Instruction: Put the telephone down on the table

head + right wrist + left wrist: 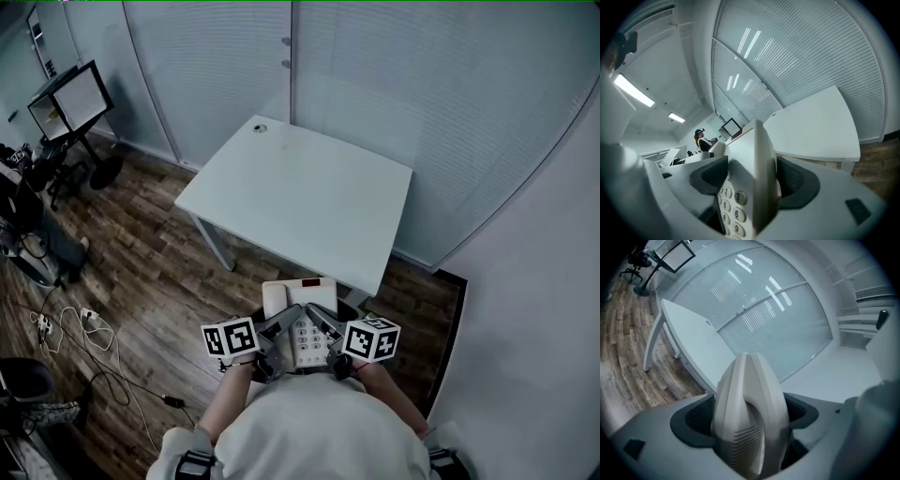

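My left hand-held gripper [277,330] and right hand-held gripper [322,328] each clamp the telephone [302,319], mid-carry at lower centre; next, probably, lowering it level onto the worktop [309,187] at mid-frame.

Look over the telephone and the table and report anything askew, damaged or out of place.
Nothing stands out. The telephone is clamped between the left hand-held gripper and the right hand-held gripper, handset apparently seated, short of the white table. The only untidy thing is the loose cables on the floor at left.
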